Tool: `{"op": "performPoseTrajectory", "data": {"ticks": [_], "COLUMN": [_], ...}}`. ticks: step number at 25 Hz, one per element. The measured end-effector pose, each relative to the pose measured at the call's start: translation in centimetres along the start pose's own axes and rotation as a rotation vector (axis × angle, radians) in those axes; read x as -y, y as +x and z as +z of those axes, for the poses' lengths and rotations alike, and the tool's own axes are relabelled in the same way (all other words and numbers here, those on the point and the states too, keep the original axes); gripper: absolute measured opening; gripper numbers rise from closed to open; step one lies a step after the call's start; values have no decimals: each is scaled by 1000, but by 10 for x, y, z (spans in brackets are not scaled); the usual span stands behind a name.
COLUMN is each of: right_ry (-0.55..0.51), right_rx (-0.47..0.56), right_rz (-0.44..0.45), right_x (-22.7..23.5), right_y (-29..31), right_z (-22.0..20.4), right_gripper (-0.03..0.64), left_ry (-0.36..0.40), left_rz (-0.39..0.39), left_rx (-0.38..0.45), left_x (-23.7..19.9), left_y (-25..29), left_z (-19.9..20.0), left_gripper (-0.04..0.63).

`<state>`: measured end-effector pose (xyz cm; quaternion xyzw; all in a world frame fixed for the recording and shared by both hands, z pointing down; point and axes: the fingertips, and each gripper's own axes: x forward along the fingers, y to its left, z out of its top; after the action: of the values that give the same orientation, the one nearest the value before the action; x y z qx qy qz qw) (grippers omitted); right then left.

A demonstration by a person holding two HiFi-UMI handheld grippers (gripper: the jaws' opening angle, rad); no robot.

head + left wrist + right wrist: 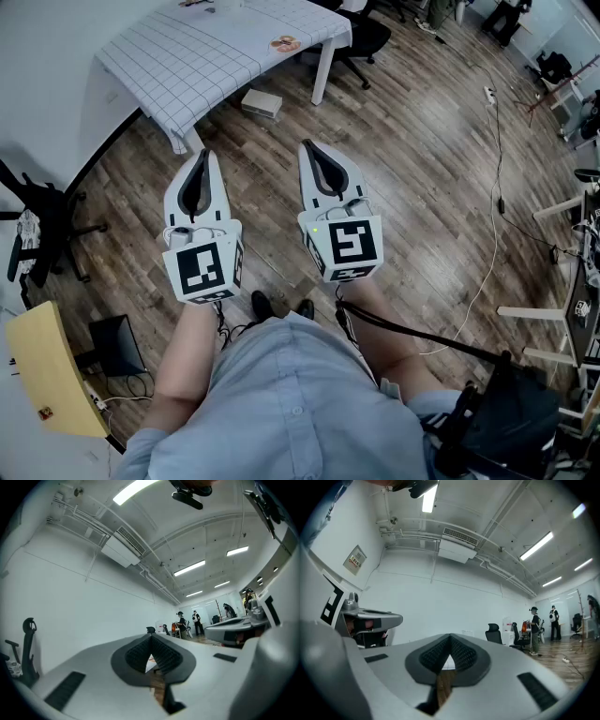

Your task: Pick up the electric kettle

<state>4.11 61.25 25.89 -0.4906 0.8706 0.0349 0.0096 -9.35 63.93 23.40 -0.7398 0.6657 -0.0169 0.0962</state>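
No electric kettle shows in any view. In the head view my left gripper and right gripper are held side by side in front of the person, above the wooden floor, and point toward a table with a checked cloth. Both have their jaws closed tip to tip with nothing between them. In the left gripper view the left gripper has its dark pads meeting at the tip, and the right gripper looks the same in the right gripper view. Each gripper shows at the edge of the other's view.
A small box lies on the floor by the table leg. An office chair stands behind the table. A white cable runs over the floor at right. At left are a black stand and a yellow board. People stand far off.
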Motion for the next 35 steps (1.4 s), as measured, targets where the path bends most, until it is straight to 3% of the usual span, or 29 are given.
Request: {"op": "performPoseTrajectory", "data": {"ticks": [13,18,28,35], "right_ry": [15,22,28,26], "right_rx": [13,-3,-37,-12], "right_rz": [39,31,11,-17], "right_x": [22,34,61,78], "right_y": [-8,12,147,236], "right_z": [-8,-18,-48,-34], "right_gripper": [2,2,2,2], "left_ry": [-1,-12,-38,-20], "left_rz": [36,48,6,-33], "left_rx": [-29,-44,-35,-5], "left_x": [25,16,-29,-68], "left_y": [1,21,151,233], "left_z": [-11,-18,-51,-49], "left_gripper": [0,0,0,0]}}
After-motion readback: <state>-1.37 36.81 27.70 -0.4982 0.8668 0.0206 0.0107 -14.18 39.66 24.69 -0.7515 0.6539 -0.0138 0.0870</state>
